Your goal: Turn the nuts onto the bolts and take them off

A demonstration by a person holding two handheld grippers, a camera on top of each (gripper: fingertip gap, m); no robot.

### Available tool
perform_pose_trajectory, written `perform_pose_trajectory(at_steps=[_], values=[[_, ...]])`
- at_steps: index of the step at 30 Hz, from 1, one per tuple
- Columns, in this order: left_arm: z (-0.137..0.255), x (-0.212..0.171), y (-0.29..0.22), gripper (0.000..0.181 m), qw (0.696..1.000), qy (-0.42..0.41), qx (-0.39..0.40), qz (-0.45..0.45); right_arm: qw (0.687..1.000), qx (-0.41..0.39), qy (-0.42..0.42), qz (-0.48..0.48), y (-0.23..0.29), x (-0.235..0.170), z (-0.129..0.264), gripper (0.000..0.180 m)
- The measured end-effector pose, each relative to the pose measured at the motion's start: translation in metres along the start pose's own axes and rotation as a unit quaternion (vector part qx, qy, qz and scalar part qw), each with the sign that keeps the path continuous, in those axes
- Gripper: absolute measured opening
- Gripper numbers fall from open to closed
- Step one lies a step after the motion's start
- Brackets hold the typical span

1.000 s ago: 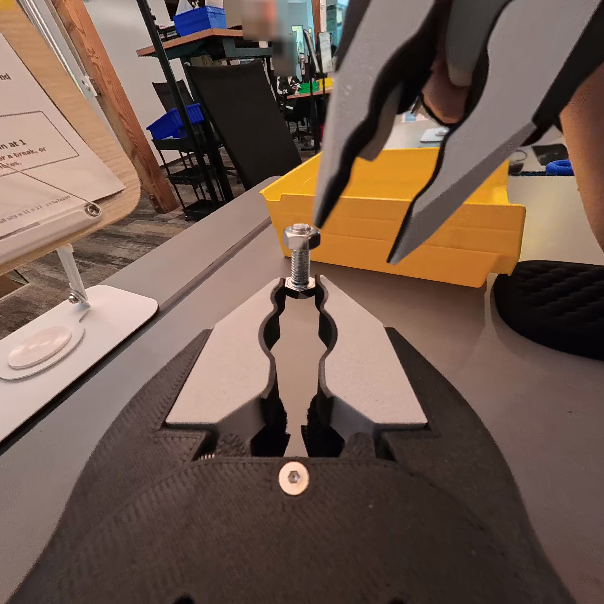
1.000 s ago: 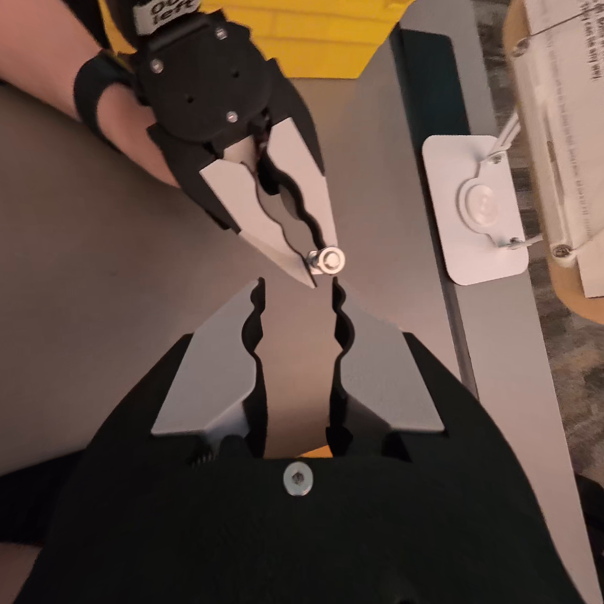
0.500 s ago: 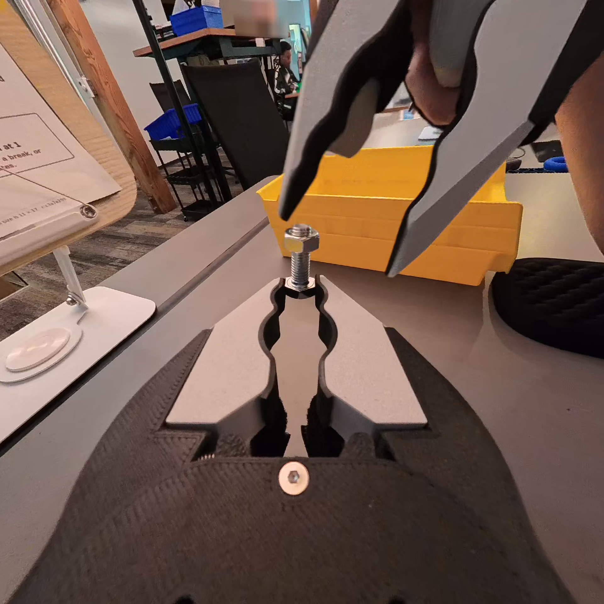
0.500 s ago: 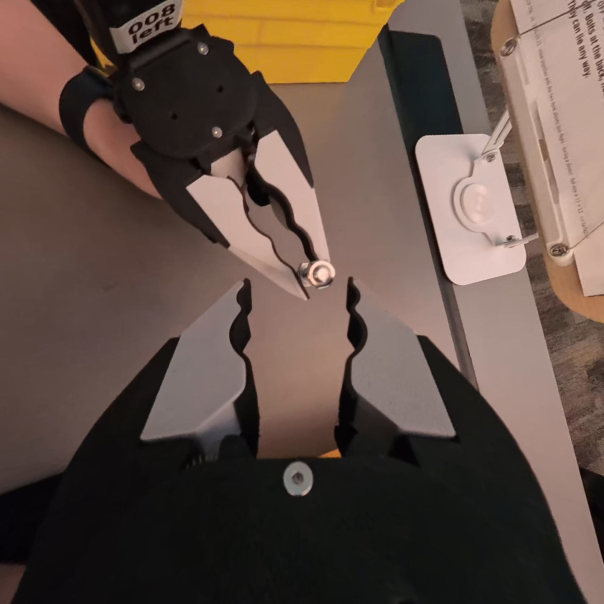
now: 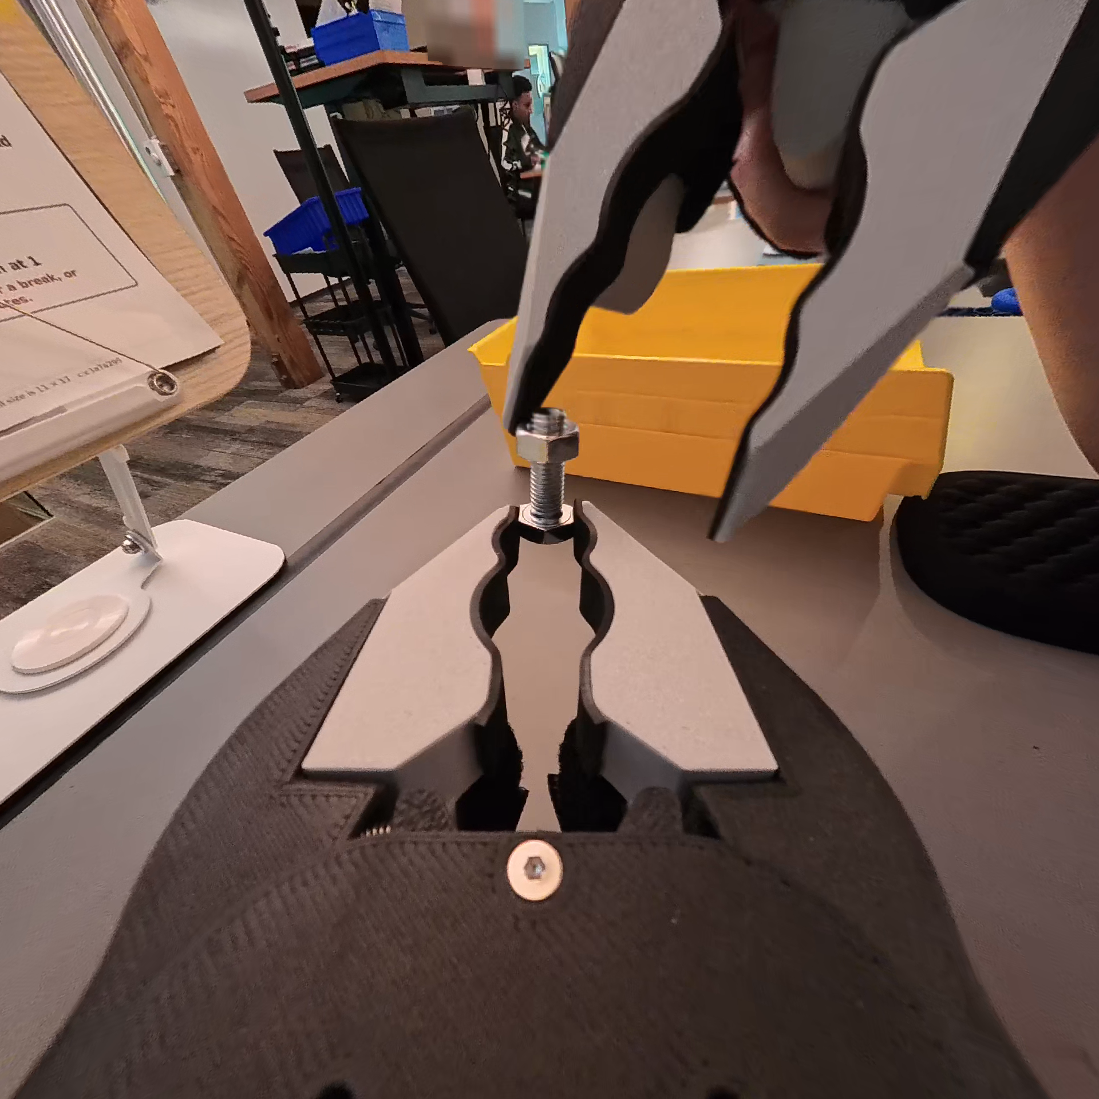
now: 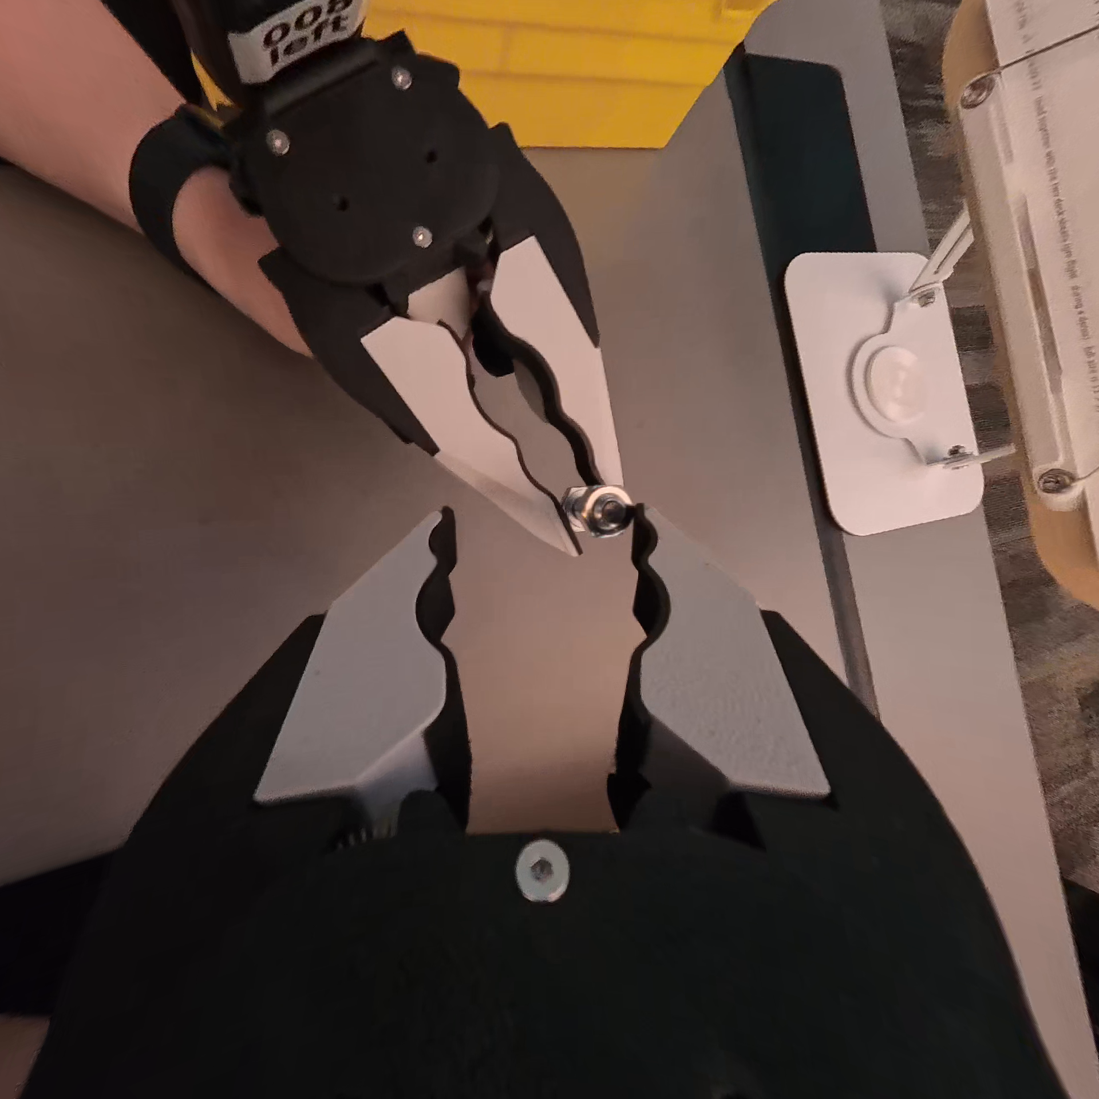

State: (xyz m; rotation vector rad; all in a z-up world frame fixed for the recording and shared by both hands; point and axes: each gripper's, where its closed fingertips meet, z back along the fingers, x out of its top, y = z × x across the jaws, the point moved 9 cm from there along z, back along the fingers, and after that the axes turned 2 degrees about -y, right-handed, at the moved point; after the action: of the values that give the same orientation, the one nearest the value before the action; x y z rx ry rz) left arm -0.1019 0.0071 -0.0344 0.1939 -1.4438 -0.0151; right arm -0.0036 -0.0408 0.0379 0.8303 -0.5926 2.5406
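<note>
The left gripper (image 5: 544, 526) is clamped on the head of an upright bolt (image 5: 544, 496), the head mostly hidden between its tips. The right gripper (image 6: 541, 517) hangs above, jaws apart; one tip seems to touch the nut (image 5: 547, 441) near the bolt's top. Behind sits a yellow bin (image 5: 684, 416), partly hidden.

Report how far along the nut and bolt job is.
Done: the left gripper is shut on the bolt by its head, threads pointing up. The nut sits at the top of the threads. In hand: the right gripper hangs open above it, one jaw tip touching the nut, the other apart. Left: closing on the nut and turning it; which way cannot be told.
</note>
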Motion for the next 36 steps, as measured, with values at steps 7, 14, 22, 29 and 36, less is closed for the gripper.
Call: perform_pose_trajectory(at_steps=[7, 14, 22, 29, 36], values=[[0.004, 0.001, 0.006, 0.016, 1.000, -0.010, 0.014, 0.024, 0.998, -0.022, -0.037, -0.045, -0.012, -0.002, 0.018, 0.027], [0.015, 0.012, 0.016, 0.016, 0.994, -0.072, 0.027, 0.078, 0.978, 0.027, -0.165, -0.122, -0.028, 0.009, 0.000, 0.032], [0.026, 0.022, 0.019, 0.016, 0.977, -0.157, -0.019, 0.141, 0.956, 0.074, -0.230, -0.166, -0.031, 0.016, -0.006, 0.013], [0.022, 0.018, 0.026, 0.044, 0.945, -0.204, -0.086, 0.239, 0.953, 0.032, -0.222, -0.205, -0.046, 0.005, 0.028, 0.010], [-0.008, -0.009, 0.004, 0.039, 0.966, -0.057, -0.142, 0.210, 0.919, -0.148, 0.023, -0.364, -0.058, -0.123, 0.120, 0.008]])
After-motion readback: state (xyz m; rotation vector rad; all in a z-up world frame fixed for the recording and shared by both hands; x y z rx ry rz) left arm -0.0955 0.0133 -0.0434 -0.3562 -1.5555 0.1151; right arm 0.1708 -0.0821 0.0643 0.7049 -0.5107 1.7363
